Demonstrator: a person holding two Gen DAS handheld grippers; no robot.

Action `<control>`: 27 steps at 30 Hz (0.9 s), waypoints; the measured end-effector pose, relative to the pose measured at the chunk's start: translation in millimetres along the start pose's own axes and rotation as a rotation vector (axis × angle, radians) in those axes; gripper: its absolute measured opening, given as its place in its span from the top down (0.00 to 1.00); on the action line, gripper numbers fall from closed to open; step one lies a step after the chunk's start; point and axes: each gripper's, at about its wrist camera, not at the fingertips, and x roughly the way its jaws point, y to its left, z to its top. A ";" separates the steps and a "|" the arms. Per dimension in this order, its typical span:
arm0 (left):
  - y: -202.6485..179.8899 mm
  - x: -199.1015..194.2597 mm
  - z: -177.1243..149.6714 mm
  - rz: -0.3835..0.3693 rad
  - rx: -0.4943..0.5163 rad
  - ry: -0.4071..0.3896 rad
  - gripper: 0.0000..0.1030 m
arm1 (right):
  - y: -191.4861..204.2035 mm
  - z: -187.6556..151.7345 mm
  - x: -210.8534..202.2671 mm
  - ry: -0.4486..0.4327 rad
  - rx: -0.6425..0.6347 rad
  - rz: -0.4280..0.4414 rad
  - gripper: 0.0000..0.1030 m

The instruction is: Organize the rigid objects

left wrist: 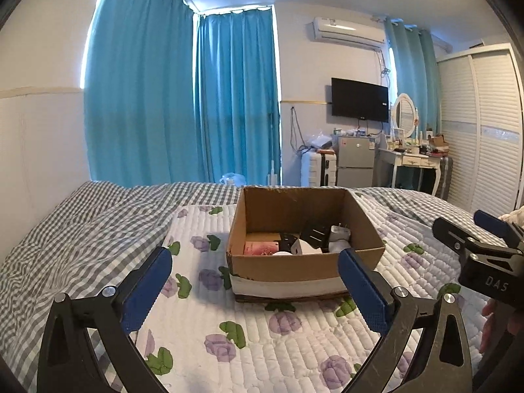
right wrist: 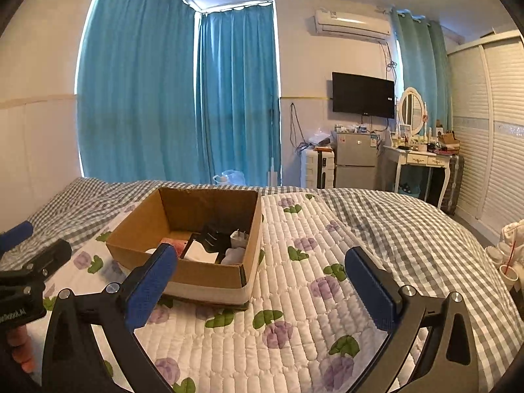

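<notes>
An open cardboard box (left wrist: 285,267) sits on the quilted floral bed cover (left wrist: 249,334); it also shows in the right wrist view (right wrist: 209,283). Inside lie a pink packet (left wrist: 260,248), black plastic pieces (left wrist: 314,234), a white charger plug (left wrist: 339,232) and other white items. My left gripper (left wrist: 255,290) is open and empty, just in front of the box. My right gripper (right wrist: 262,290) is open and empty, to the right of the box and above the cover. The right gripper also appears at the right edge of the left wrist view (left wrist: 484,249).
The grey checked bedsheet (left wrist: 65,229) surrounds the cover. Beyond the bed stand blue curtains (left wrist: 183,98), a small fridge (left wrist: 355,160), a white suitcase (left wrist: 317,168), a dressing table (left wrist: 412,160) and a wardrobe (left wrist: 484,124). A plush toy (right wrist: 511,245) lies at the bed's right edge.
</notes>
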 end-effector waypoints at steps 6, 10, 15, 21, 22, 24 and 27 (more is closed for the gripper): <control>2.6 3.5 -0.2 0.004 -0.008 0.013 0.00 | -0.8 -1.7 0.8 0.013 -0.002 0.001 0.00; 2.7 5.7 -0.9 0.009 -0.008 0.017 0.00 | 1.7 -1.1 -0.1 0.013 -0.015 0.005 0.00; 2.4 6.9 -1.4 0.006 -0.009 0.022 0.00 | 6.2 -0.6 -1.1 0.007 -0.034 0.013 0.00; 2.4 8.5 -1.6 0.005 -0.009 0.023 0.00 | 9.3 -1.9 0.6 0.011 -0.047 0.015 0.00; 2.7 9.2 -1.6 0.005 -0.010 0.024 0.00 | 9.6 -2.0 1.3 0.014 -0.048 0.016 0.00; 3.5 10.7 -1.5 0.002 -0.014 0.031 0.00 | 10.2 -2.6 2.5 0.017 -0.050 0.014 0.00; 4.1 11.0 -2.3 0.000 -0.016 0.034 0.00 | 10.6 -3.6 3.7 0.022 -0.052 0.012 0.00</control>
